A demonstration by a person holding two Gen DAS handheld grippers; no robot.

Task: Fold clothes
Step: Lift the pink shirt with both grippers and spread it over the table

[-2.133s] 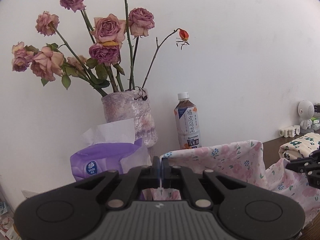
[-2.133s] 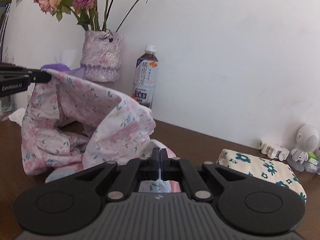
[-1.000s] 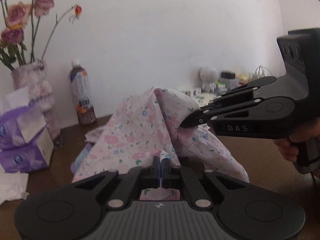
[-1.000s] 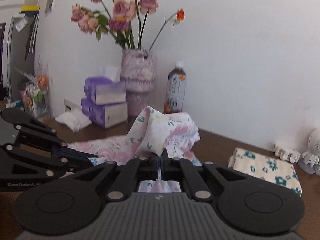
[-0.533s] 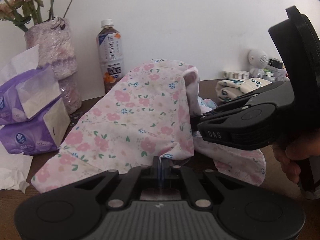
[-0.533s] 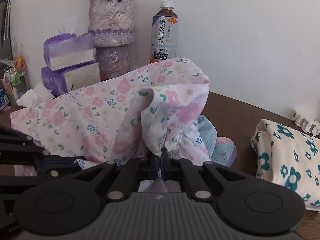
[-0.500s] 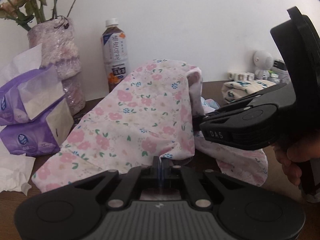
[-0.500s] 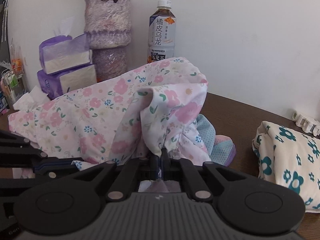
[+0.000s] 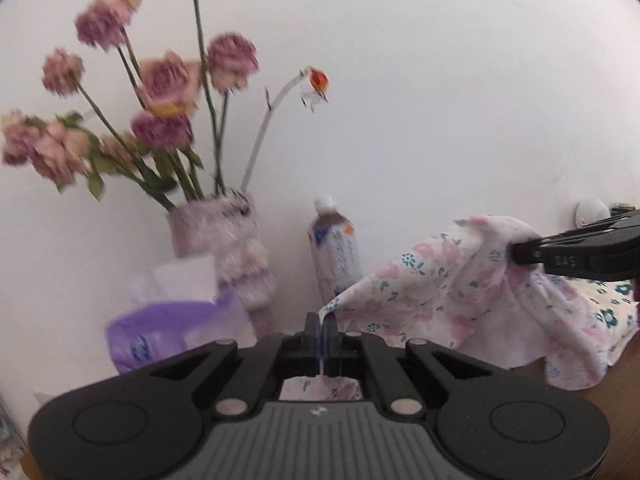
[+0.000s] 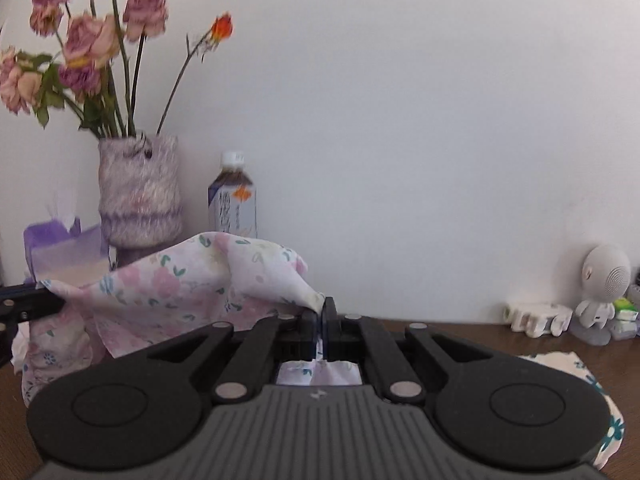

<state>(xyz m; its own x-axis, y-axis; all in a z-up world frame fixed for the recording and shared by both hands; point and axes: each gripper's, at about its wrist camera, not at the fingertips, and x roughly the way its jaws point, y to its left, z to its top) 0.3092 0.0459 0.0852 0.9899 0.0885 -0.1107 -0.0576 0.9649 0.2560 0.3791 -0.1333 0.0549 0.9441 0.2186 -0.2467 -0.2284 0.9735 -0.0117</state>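
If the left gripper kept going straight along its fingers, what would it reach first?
Probably the tea bottle against the wall, just right of the vase. The left gripper, shut on the floral garment, points roughly there; depth is unclear.

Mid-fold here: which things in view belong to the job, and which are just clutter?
Job: pink floral garment, left gripper and right gripper both clamped on it.

Clutter: vase of roses, tea bottle, tissue packs, white figurine, folded teal-flowered cloth.

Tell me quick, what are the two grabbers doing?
Left gripper: shut, pinching the pink flowery cloth.
Right gripper: shut, pinching the same cloth.
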